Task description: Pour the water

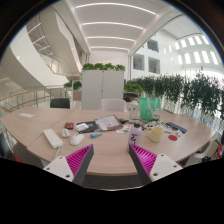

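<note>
Jaws: spread wide, holding nothing; the two white fingers rise from the near edge of the view, each with a magenta pad on its inner face, and bare counter shows between them.
Counter: a long, pale wooden top running away from the jaws, curved by the lens.
Just beyond the left finger: a small pink item and a flat white slab lying on the counter (what either is cannot be told).
Middle of the counter: papers and a booklet, with a few small dark things beside them, too small to name.
Task things: beyond the right finger, well apart from it, stands a green translucent pitcher upright on the counter; just in front of it sits a pale yellowish cup, and a small patterned carton stands to the left of that cup. Whether the pitcher holds water cannot be told.
Near the cup: a small red thing lying to its right.
Behind the counter: dark chairs on the far side, then white planter cabinets topped with green plants (a hedge of taller plants runs along the right).
Farthest: a bright white atrium with balconies and ceiling light strips.
</note>
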